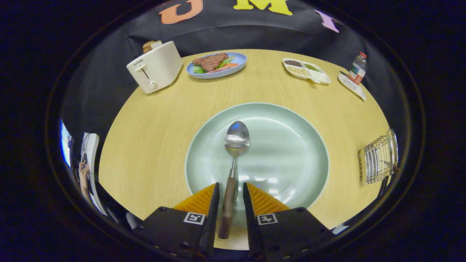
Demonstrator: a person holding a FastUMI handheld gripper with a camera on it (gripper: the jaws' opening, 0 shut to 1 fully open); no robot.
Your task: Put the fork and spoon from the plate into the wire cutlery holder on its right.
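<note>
One spoon (233, 160) lies between the spread, non-gripping hand-held gripper (231, 191) fingers; the toaster (154, 69) reads "SUPOR".

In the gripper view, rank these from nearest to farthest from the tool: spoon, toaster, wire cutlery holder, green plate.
1. Spoon: its handle lies between the tool's open fingers, which flank it without pressing on it.
2. Green plate: just ahead, under the spoon.
3. Wire cutlery holder: off to the right, beside the plate.
4. Toaster: far left, at the table's back edge.

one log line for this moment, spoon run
gripper: open, fingers astride spoon handle | spoon: on plate | cutlery holder: right of plate
</note>
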